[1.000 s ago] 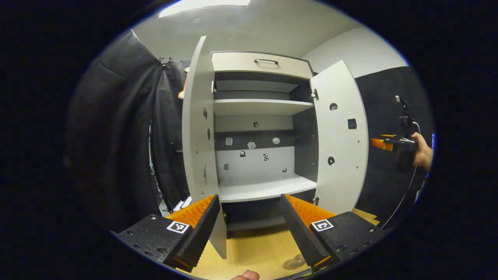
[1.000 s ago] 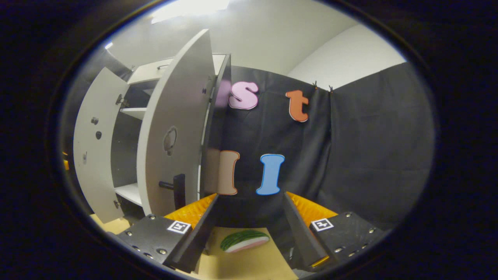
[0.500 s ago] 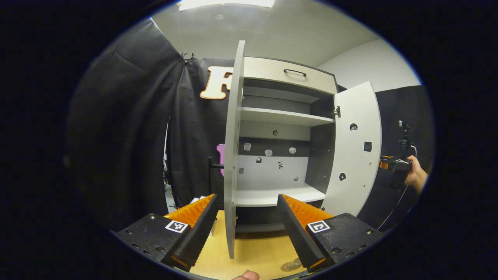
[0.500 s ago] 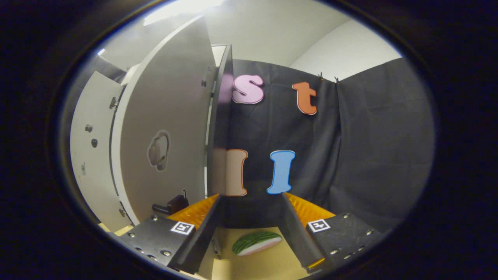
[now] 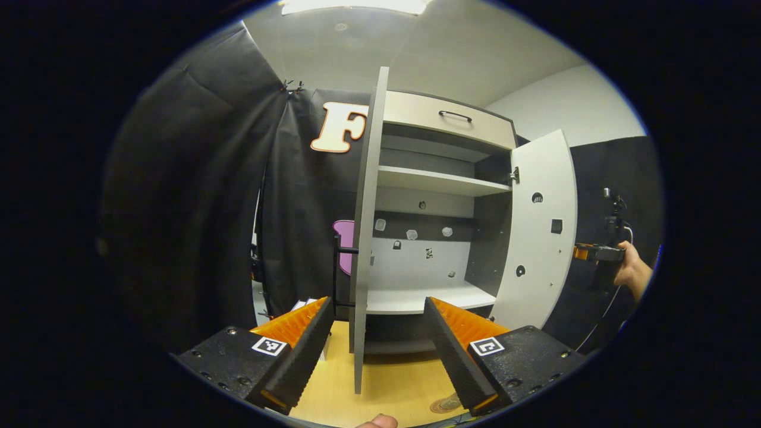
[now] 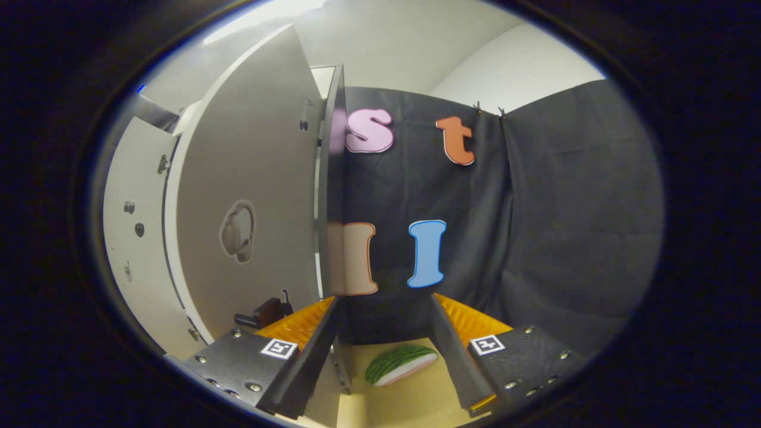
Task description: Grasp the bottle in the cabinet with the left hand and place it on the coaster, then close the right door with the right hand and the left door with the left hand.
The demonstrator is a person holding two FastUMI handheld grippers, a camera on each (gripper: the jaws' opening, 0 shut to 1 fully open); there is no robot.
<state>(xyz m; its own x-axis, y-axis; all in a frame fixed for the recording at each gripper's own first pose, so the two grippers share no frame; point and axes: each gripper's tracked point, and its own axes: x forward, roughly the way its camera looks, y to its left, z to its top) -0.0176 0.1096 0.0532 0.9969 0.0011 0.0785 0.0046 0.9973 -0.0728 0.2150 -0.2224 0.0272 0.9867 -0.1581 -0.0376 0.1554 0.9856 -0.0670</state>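
In the left gripper view we see the left gripper (image 5: 376, 351) with its fingers (image 5: 303, 356) spread wide apart and nothing between them; they touch nothing. Straight ahead of that gap stands the left door (image 5: 365, 238) of the cabinet (image 5: 443, 116), seen nearly edge-on, its lower edge hanging above the desk (image 5: 392, 380). To the right of that door the cabinet interior is open to us, with an upper shelf (image 5: 437, 180) and a lower shelf (image 5: 416, 297), both bare. The coaster (image 5: 445, 404) lies on the desk just beside the right-hand finger, at the bottom of the view; we cannot make out a bottle on it from here, as the finger covers part of it. The right door (image 5: 541, 232) stands open on the far side, and beyond its edge a hand (image 5: 633, 273) holds the right gripper (image 5: 579, 252).

In the right gripper view the right gripper (image 6: 383, 356) also has its fingers (image 6: 309, 362) well apart, empty and touching nothing. The right door (image 6: 250, 208) rises just to the left of them, its dark handle (image 6: 264, 312) near the left finger but apart from it. The left door (image 6: 134, 238) shows farther left. A watermelon-slice toy (image 6: 401, 364) lies on the desk (image 6: 404, 404) between the fingers, farther off.
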